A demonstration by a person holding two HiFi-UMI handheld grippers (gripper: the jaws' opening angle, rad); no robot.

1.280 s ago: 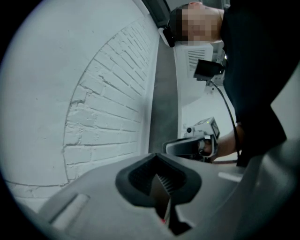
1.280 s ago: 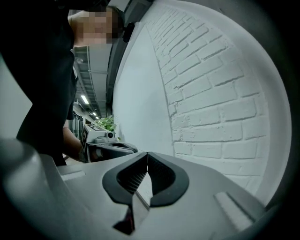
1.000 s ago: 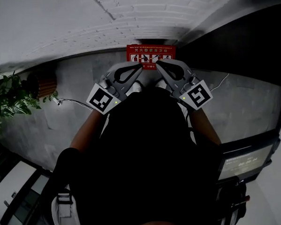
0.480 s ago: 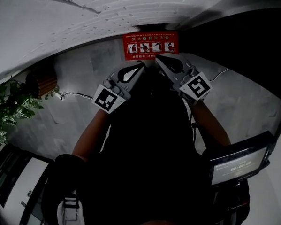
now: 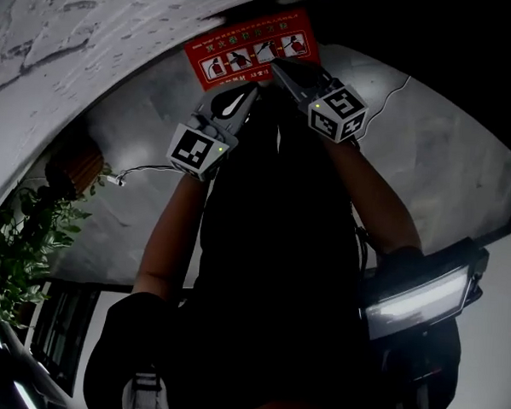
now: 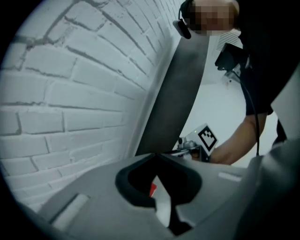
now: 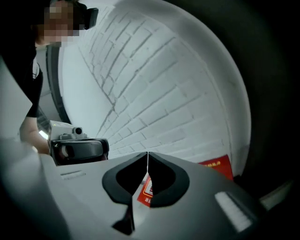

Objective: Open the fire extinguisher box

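Right claw (image 7: 147, 153): was clenched, its two tips pressed flat together with nothing between them.
Left claw (image 6: 155, 154): was clenched and empty too, its tips meeting in a point.
Pair: the two were held side by side in front of the person, both aimed at the foot of the wall, with the right tip a little farther forward in the head view.
Marker cubes: one sat at the back of each claw, the left cube (image 5: 197, 149) and the right cube (image 5: 337, 111).
Forearms: both were bare, and the left forearm (image 5: 173, 229) ran down from its cube toward the dark torso.
Red box (image 5: 251, 48): lay just beyond the two tips, against the bottom of the wall. Its red face carried a row of white pictures under a line of print. The right tip overlapped its near edge in the head view, but contact could not be told.
Right gripper view: the box showed through the gap behind the shut tips and again at the lower right.
Brick wall (image 6: 70, 93): was painted white and stood directly behind the box.
Dark panel (image 6: 180, 79): was a grey upright strip beside the bricks.
Floor (image 5: 446, 158): was grey and mottled.
Cord (image 5: 142, 172): was thin and pale, lying on the floor left of the left claw.
Plant (image 5: 18, 260): was green and leafy, far to the left and well apart from the box.
Screen (image 5: 417, 302): was a dark unit with a glowing strip, at the person's right.
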